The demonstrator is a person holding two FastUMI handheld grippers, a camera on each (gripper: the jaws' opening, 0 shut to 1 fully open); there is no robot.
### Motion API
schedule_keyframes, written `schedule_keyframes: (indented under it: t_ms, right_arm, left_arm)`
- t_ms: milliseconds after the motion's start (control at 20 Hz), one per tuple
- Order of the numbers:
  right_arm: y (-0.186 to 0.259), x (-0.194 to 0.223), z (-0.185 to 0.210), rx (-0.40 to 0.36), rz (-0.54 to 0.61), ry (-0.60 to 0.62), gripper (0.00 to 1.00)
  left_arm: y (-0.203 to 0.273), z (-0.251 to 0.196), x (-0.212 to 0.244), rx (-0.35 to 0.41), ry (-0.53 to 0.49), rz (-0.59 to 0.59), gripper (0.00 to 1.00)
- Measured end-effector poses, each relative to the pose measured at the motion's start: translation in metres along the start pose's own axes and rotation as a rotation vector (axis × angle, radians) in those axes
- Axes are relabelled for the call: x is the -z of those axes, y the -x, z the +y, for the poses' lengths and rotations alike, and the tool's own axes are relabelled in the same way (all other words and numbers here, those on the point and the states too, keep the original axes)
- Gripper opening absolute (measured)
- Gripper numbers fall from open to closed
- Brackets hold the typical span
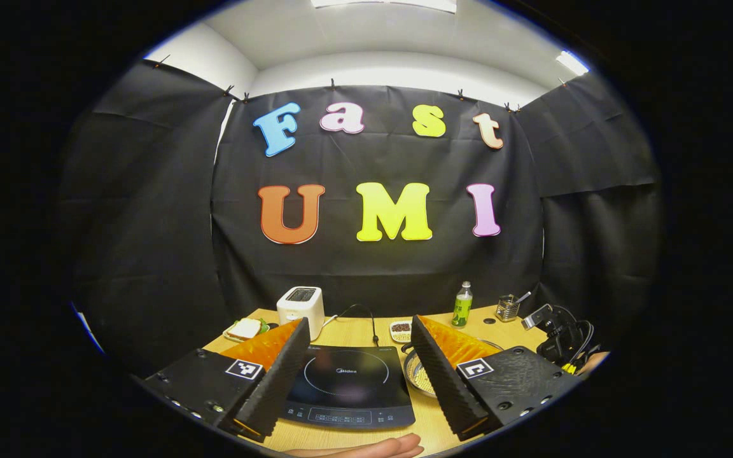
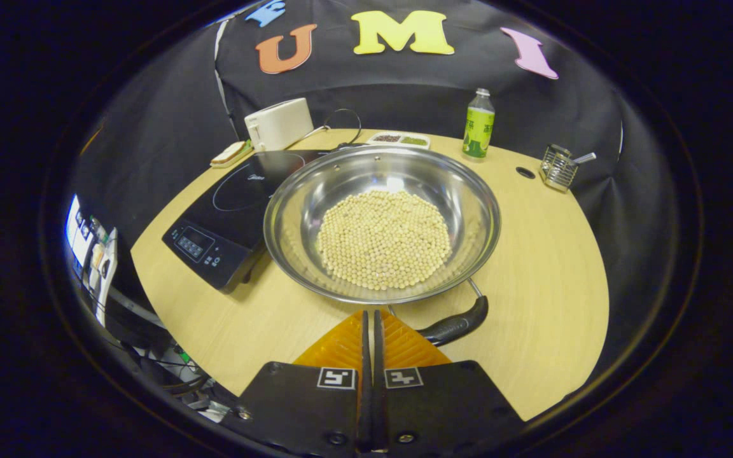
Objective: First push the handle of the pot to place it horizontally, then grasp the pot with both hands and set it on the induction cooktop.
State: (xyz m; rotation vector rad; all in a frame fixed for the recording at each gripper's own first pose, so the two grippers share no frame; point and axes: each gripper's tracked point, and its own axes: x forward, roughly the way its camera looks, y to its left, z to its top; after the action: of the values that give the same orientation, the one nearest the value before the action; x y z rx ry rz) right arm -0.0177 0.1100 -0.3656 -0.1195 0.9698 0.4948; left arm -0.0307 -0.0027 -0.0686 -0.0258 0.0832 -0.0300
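Right gripper (image 2: 370, 318): fingers pressed together, nothing between them, tips just beside the pot handle (image 2: 455, 326); contact unclear. Left gripper (image 1: 361, 331): spread wide, empty, above the induction cooktop (image 1: 347, 388). Pot (image 2: 382, 222) of pale beans sits on the wooden table (image 2: 532, 267), rim against the cooktop's edge, handle angled toward the camera. Toaster (image 2: 279, 123), bottle (image 2: 478, 124), utensil rack (image 2: 558, 166) along the back.

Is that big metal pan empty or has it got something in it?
Not empty: the pot holds a layer of small pale beans covering its bottom.
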Motion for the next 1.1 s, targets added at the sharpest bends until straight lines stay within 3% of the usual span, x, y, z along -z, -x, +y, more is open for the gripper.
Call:
schedule_keyframes:
  t_ms: [350, 400, 450, 600, 700, 1000, 1100]
  right_arm:
    - [-0.004, -0.008, -0.044, 0.087, 0.001, 0.019, 0.00]
    - [-0.004, -0.010, -0.051, 0.103, -0.002, 0.006, 0.04]
    - [-0.005, -0.011, -0.057, 0.116, -0.008, -0.007, 0.00]
    - [-0.008, -0.017, -0.071, 0.156, -0.026, 0.000, 0.04]
    - [-0.010, -0.020, -0.081, 0.182, -0.039, 0.006, 0.00]
    - [-0.014, -0.034, -0.104, 0.208, -0.092, -0.051, 0.04]
    - [-0.016, -0.037, -0.110, 0.215, -0.107, -0.051, 0.01]
  left_arm:
    - [0.007, -0.011, -0.005, 0.026, 0.010, -0.008, 0.95]
    - [0.008, -0.009, -0.007, 0.022, 0.009, -0.017, 0.95]
    - [0.007, -0.009, -0.008, 0.024, 0.012, -0.021, 0.95]
    - [0.006, -0.018, -0.004, 0.051, 0.039, -0.010, 0.95]
    - [0.004, -0.016, -0.003, 0.044, 0.029, -0.008, 0.95]
    - [-0.004, -0.029, 0.013, 0.085, 0.056, 0.025, 0.95]
    - [-0.011, -0.028, 0.016, 0.076, 0.063, 0.024, 0.95]
